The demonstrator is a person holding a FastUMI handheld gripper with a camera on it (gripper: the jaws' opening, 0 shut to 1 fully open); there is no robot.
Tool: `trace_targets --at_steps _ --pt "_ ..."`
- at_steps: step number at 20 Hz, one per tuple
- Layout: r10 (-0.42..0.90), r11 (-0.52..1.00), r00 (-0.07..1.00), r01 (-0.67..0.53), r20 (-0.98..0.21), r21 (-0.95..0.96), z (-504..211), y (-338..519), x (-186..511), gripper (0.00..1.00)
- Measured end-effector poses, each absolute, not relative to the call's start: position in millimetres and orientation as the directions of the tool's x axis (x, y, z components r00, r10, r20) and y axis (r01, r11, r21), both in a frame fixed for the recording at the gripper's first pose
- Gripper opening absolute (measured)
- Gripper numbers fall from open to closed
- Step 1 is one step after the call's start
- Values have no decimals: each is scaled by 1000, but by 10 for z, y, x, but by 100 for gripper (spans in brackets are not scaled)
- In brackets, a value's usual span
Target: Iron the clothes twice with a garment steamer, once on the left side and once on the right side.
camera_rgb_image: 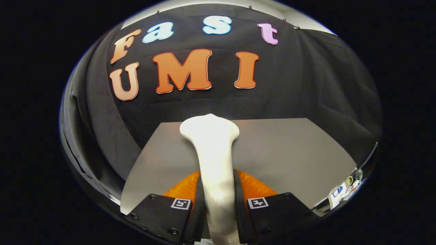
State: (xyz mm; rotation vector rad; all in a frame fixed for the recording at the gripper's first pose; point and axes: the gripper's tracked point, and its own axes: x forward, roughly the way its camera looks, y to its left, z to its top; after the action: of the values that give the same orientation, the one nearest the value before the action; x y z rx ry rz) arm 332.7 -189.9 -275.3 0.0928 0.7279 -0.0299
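Booth wall of black cloth (85, 112) hangs down the left side, creased and draped, and runs on behind the table. Grey table (289, 149) spreads out ahead of the gripper, top bare and matte, far edge meeting the cloth. Left finger (196, 204) presses against the left flank of the garment steamer (214, 153); a square marker tag sits on the housing beside it. Steamer is white and glossy, neck rising from between the fingers and flaring into a wide rounded head just beyond them, head standing over the far part of the table with the cloth wall behind it. Steamer looks upright, roughly centred between the fingers. Right finger (238, 200) presses on the steamer's right flank, matching marker tag next to it. Gripper (217, 204) is clamped on the steamer neck, both fingers in contact, no visible gap on either side. Further right the table carries on bare to its right edge. Past that edge, low down, there is a small cluster of clutter (344, 192), white and blue bits, too small and distorted to identify. No garment can be made out anywhere ahead of the steamer head.
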Motion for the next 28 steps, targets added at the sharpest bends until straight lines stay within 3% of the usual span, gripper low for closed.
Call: trace_targets --at_steps 10,17,28 --pt "-37 999 875 32 -483 -18 -2144 -1845 2591 46" --pt "-26 999 958 12 -287 -51 -1250 -1708 1875 46" --pt "-25 997 984 12 -176 -74 -513 -1053 917 46"
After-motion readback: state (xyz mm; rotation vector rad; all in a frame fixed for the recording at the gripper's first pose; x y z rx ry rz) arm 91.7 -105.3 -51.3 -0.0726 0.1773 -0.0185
